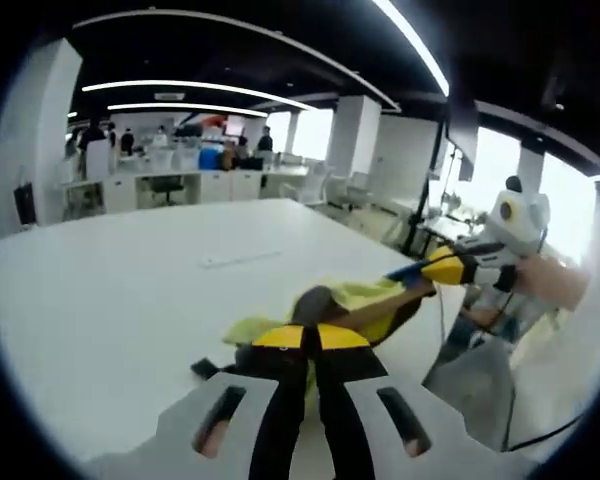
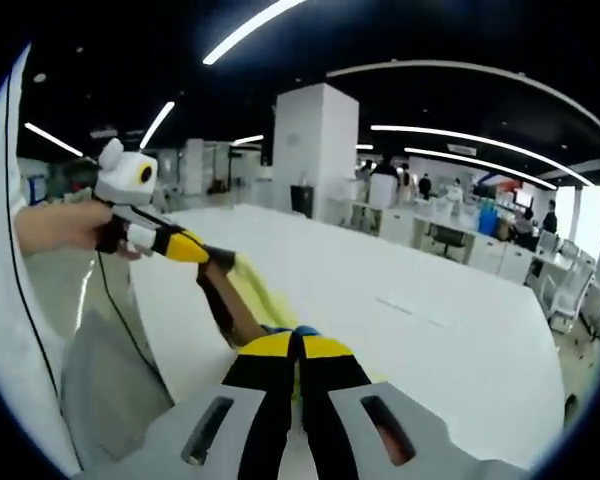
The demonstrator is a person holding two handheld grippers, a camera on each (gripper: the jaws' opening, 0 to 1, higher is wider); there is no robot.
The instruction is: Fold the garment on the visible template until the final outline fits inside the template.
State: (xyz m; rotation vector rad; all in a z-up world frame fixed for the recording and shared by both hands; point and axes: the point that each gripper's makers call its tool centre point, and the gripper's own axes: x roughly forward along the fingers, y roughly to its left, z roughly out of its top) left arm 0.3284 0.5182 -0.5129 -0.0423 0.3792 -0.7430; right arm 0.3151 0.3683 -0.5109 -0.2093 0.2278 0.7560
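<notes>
Two claws, bunched yellow-green garment [image 1: 355, 300]

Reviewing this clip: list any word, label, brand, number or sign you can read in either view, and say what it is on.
No text can be read in either view.
Garment: yellow-green, no print or label visible.
White table: a faint strip lies on it, with no marking I can make out.
Left gripper and right gripper: yellow and black jaws, no lettering visible.
</notes>
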